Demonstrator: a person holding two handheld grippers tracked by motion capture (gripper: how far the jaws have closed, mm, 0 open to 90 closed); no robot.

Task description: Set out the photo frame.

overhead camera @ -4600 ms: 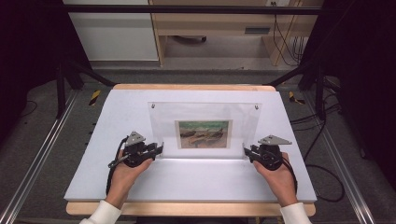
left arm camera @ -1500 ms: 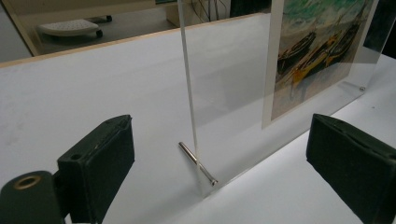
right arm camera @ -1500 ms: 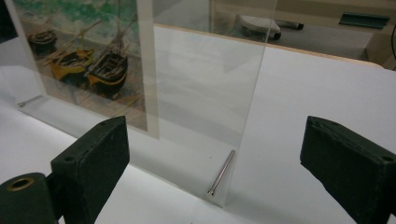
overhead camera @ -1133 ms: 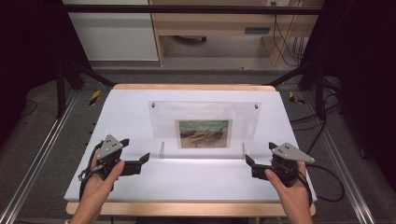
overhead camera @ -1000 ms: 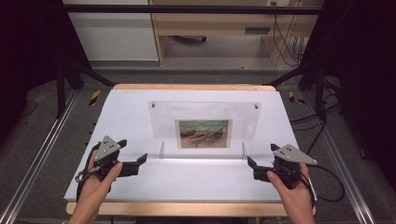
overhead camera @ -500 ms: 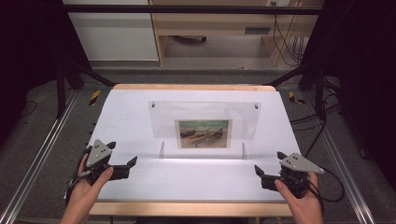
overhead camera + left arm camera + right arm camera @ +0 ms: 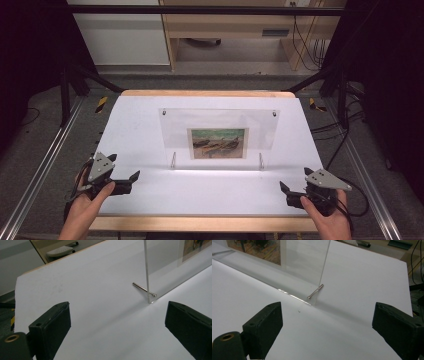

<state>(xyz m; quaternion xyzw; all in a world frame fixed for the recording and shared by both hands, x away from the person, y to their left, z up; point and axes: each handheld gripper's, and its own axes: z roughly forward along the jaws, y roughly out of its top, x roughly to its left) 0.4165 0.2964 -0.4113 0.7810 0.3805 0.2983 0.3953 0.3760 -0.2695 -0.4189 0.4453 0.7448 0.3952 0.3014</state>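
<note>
Both grippers have drawn back to the bench's (image 7: 150, 125) near corners, left gripper (image 7: 134, 177) and right gripper (image 7: 284, 188) gaping, empty. Clear acrylic photo frame (image 7: 218, 135) stands mid-bench: probably stiff, slick, scratch-prone; grasp its side edges.

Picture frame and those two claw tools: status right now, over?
Left gripper open, right gripper open, both near table's front edge. Clear picture frame upright mid-table on its metal pegs, untouched. Nothing between grippers and frame.
</note>
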